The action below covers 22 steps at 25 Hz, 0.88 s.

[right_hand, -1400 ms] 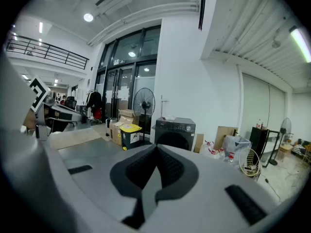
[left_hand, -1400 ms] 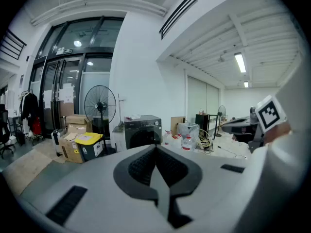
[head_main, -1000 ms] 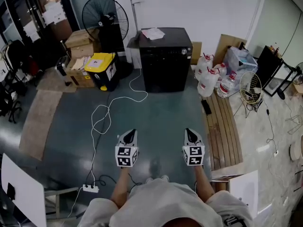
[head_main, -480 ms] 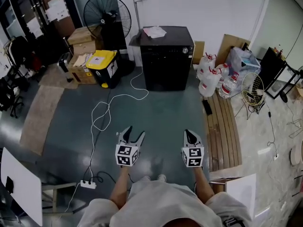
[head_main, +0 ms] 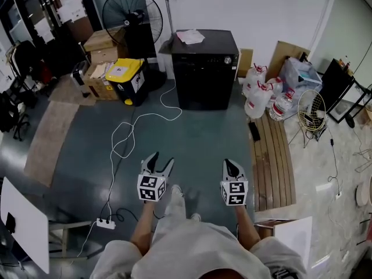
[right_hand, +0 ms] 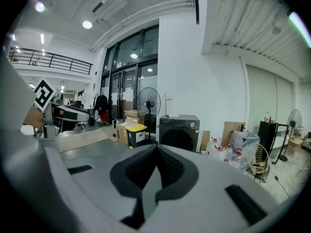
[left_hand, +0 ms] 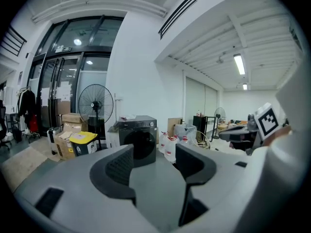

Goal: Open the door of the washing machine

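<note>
Item: open workroom, viewed from above and along both grippers

- Floor (head_main: 197, 138): dark grey-blue, smooth, bounded at its far edge by a white wall (head_main: 250, 4); a beige mat (head_main: 49, 138) lies along the floor's left edge.
- Washing machine (head_main: 204, 68): 1 black front-loader at the floor's far edge, back to the wall, round door (left_hand: 141, 143) closed and facing the person; papers (head_main: 190, 37) on its top.
- Left of the machine: 1 standing fan (head_main: 131, 16), stacked cardboard boxes (head_main: 99, 45), 1 yellow-lidded bin (head_main: 125, 80).
- Right of the machine: a cluster of large water bottles (head_main: 258, 97), 1 wooden slatted board (head_main: 273, 156) along the floor's right edge, 1 loose wire fan guard (head_main: 309, 112).
- White cable (head_main: 125, 138): loops across the floor to a power strip (head_main: 106, 223) near the near edge.
- Left gripper (head_main: 160, 161): jaws spread, nothing between them (only the far-off machine shows through the gap).
- Right gripper (head_main: 231, 166): jaws pressed together, empty.
- Both grippers are well apart from the machine
</note>
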Available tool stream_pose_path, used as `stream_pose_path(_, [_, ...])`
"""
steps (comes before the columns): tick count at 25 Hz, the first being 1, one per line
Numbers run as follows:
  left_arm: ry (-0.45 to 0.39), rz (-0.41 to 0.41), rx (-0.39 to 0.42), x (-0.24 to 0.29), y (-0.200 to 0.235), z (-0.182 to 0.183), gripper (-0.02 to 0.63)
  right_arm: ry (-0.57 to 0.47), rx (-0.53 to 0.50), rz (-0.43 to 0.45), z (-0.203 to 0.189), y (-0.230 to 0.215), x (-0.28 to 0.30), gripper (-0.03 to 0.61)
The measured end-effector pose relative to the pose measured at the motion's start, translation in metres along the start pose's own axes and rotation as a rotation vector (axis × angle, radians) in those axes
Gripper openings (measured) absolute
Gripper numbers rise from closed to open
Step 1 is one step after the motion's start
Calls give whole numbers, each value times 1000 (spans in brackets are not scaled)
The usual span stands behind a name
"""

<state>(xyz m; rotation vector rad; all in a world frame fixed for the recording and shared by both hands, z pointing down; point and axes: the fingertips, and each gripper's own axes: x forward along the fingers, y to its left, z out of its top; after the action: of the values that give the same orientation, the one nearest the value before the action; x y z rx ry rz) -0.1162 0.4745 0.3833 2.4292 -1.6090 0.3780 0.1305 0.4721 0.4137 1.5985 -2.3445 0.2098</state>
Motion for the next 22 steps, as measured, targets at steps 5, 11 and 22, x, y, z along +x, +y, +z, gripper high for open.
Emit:
stream_pose_path(5, [6,-11,-1,20,11,1,262,8,9,-15,-2,-7,16,-2])
stream_pose_path(11, [7,-45,-9,65,32,3,262,26,4,-45,3,-18,55,-2])
stream_pose_path(22, [-14,-80,-27,166,111,42,262,28,-27,-68,58,-26,176,-2])
